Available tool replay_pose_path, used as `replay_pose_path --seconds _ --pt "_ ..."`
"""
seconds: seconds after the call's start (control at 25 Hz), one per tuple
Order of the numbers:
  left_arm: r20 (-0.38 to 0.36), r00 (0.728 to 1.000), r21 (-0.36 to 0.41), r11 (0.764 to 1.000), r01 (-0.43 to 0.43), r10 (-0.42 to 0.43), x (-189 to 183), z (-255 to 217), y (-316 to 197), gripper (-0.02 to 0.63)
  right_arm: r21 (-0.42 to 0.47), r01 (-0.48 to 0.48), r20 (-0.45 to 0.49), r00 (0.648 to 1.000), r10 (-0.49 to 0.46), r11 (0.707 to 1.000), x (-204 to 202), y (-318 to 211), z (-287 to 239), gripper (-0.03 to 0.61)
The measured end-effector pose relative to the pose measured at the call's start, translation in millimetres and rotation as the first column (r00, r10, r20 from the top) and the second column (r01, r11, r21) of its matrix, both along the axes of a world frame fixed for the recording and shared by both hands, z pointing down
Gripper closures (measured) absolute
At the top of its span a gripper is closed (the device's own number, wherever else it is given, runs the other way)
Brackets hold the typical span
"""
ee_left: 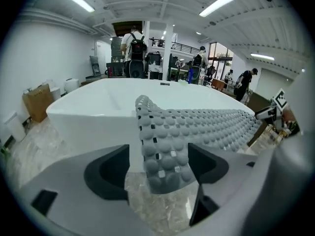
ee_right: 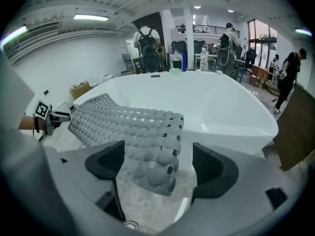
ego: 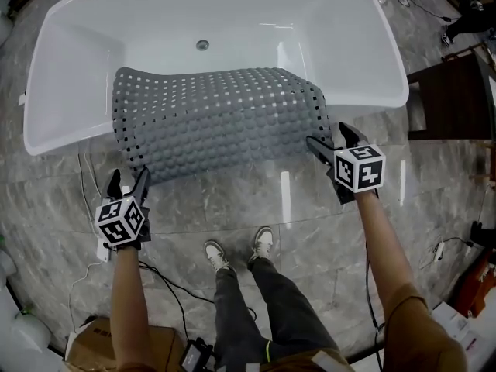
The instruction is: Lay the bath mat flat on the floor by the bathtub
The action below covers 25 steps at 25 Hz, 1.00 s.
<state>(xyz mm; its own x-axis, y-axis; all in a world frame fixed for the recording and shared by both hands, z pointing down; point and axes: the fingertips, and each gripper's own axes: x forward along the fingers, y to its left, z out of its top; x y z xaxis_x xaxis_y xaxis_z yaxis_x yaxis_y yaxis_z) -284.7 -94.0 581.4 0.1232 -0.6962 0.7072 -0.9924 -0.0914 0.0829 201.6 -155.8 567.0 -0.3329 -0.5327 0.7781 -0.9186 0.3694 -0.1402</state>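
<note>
Mat position: the grey bath mat [ego: 217, 122] lies draped over the near rim of the white bathtub [ego: 77, 45]. Its far part rests inside the tub and its near edge hangs down the outer wall toward the marble floor [ego: 232, 200]. No view settles whether that edge reaches the floor.

Hidden or cut off:
- In the head view the mat covers the middle of the near rim, and the picture's top edge crops the far rim.
- The cardboard box [ego: 101, 343] at lower left is cut by the frame edge.
- In both gripper views the gripper bodies block the lower floor.
- The people [ee_left: 134, 38] in the background are too small to detail.

Gripper state:
- The left gripper [ego: 129, 178] is released. Its jaws stand wide apart, and the mat's near left corner hangs between them, unclamped.
- The right gripper [ego: 327, 136] is likewise released. Its jaws are spread, and the near right corner hangs between them with a gap on each side.

View differences:
- Only the head view shows the drain [ego: 202, 45], the person's shoes [ego: 215, 254] and the mat's full width.
- Only the gripper views show the gaps beside the corners and the room beyond the tub.
- Each gripper view also catches the opposite gripper's marker cube at the mat's far end
</note>
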Motion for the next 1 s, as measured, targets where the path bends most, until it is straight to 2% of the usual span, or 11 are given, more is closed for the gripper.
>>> replay_pose_path --seconds 0.12,0.36,0.52,0.64,0.72,0.84,1.0 --pt "-0.040 0.999 -0.022 1.000 0.009 -0.010 -2.3 15.6 -4.1 0.213 -0.036 -0.036 0.048 0.998 0.038 0.999 -0.1 -5.4 15.7 0.160" --pt "-0.141 0.990 -0.036 0.999 0.019 -0.024 2.4 35.2 -9.9 0.192 -0.076 -0.023 0.063 0.998 0.028 0.997 -11.2 -4.3 39.9 0.161" --pt "-0.079 0.997 -0.031 1.000 -0.002 0.000 8.3 40.7 -13.0 0.193 -0.069 -0.024 0.054 0.998 0.028 0.997 -12.7 -2.6 44.8 0.161" --pt "-0.076 0.997 -0.062 0.998 0.000 -0.005 12.4 50.5 -12.8 0.195 -0.089 -0.008 0.049 0.999 0.013 0.996 -11.8 0.3 51.2 0.163" --pt "-0.079 0.997 -0.080 0.997 0.001 -0.008 15.9 55.3 -12.3 0.228 -0.095 -0.007 0.050 0.999 0.012 0.995 -13.0 0.7 53.0 0.167" --pt "-0.080 0.997 -0.091 0.996 0.010 -0.017 17.9 55.3 -10.7 0.276 -0.086 -0.012 0.050 0.999 0.016 0.996 -14.7 2.1 52.0 0.259" --pt "-0.064 0.998 -0.092 0.996 0.009 -0.015 17.5 48.1 -10.0 0.324 -0.077 -0.020 0.073 0.997 0.026 0.997 -20.4 4.5 45.9 0.336"
